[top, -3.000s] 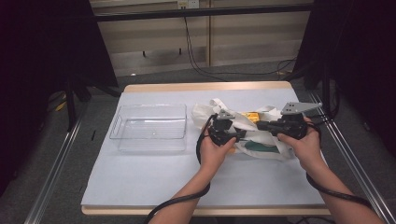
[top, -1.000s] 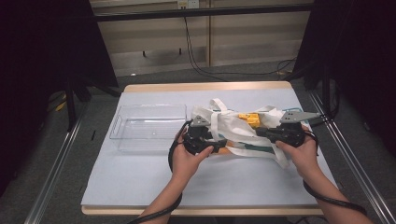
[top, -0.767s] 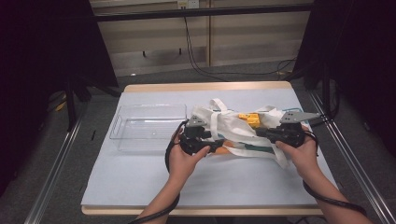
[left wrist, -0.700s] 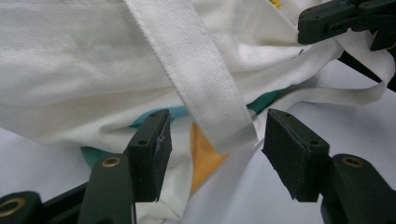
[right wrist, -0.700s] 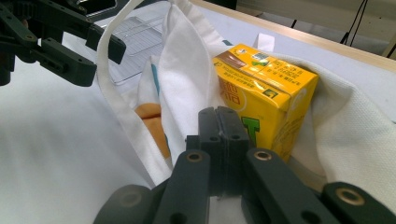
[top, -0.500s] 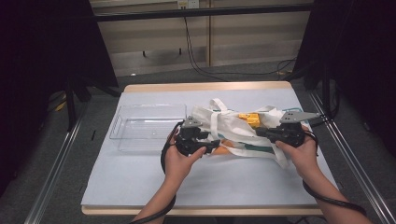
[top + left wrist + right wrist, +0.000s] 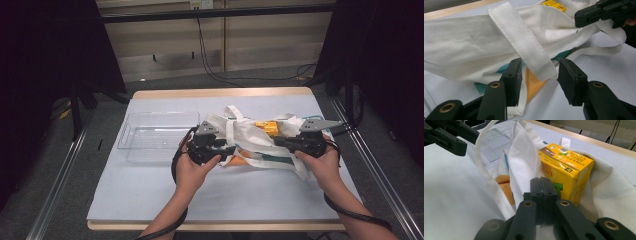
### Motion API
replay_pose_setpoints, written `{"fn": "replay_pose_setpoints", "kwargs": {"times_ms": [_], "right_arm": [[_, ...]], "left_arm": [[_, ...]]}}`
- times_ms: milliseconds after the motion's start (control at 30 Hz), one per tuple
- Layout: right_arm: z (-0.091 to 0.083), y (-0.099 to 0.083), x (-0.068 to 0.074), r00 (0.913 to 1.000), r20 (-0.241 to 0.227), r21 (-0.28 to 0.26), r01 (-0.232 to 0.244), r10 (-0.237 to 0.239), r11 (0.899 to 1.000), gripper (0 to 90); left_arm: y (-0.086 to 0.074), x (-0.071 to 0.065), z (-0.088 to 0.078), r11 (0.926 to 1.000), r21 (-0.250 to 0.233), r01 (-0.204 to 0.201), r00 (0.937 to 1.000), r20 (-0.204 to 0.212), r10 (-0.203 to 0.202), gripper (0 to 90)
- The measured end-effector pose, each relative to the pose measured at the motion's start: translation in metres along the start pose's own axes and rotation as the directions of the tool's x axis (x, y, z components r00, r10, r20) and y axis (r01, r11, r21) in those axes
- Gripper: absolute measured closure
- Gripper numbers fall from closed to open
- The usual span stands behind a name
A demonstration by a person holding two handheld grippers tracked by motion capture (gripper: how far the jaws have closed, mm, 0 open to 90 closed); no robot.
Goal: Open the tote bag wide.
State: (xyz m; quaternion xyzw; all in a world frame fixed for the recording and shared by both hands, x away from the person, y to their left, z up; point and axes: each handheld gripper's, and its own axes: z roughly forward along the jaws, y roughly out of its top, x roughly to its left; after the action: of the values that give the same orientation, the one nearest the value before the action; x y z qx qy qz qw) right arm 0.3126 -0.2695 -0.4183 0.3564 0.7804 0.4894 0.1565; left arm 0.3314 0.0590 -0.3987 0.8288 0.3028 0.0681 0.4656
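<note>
Tote bag (image 7: 255, 142) flanked by left tool (image 7: 540, 80) agape, right tool (image 7: 544, 192) clamped.

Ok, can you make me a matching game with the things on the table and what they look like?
Things:
1. drink carton
2. cloth bag
3. plastic tray
4. left tool

Looks:
a. see-through
b. yellow
c. jaws apart around a bag strap
d. white, with teal and orange print

Pairs: 1-b, 2-d, 3-a, 4-c

White bag (image 7: 250, 137) with teal, perhaps orange print; yellow carton (image 7: 564, 172).
</note>
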Motion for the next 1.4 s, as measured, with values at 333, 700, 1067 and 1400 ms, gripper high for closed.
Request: {"fn": "replay_pose_setpoints", "kwargs": {"times_ms": [333, 700, 1067, 1400], "right_arm": [[0.0, 0.0, 0.0, 1.0, 0.002, -0.003, -0.002, 0.002, 1.0, 89.4], [-0.006, 0.005, 0.002, 0.9998, 0.015, -0.032, 0.009, -0.008, 0.999, 89.5], [-0.015, 0.015, 0.007, 0.9988, 0.033, -0.076, 0.037, -0.035, 0.996, 89.6], [-0.018, 0.011, 0.009, 0.998, 0.024, -0.074, 0.06, -0.058, 0.995, 89.7]], "left_arm": [[0.003, 0.005, -0.012, 0.9993, -0.034, 0.011, 0.9998, -0.017, -0.012, 58.6], [0.022, -0.025, 0.017, 0.9985, -0.024, -0.048, 0.9967, 0.065, 0.05, 58.7], [0.022, -0.031, 0.056, 0.9987, 0.001, -0.051, 0.9969, 0.06, 0.051, 58.7], [0.023, -0.028, 0.065, 0.9984, -0.019, -0.052, 0.9974, 0.047, 0.053, 60.8]]}}
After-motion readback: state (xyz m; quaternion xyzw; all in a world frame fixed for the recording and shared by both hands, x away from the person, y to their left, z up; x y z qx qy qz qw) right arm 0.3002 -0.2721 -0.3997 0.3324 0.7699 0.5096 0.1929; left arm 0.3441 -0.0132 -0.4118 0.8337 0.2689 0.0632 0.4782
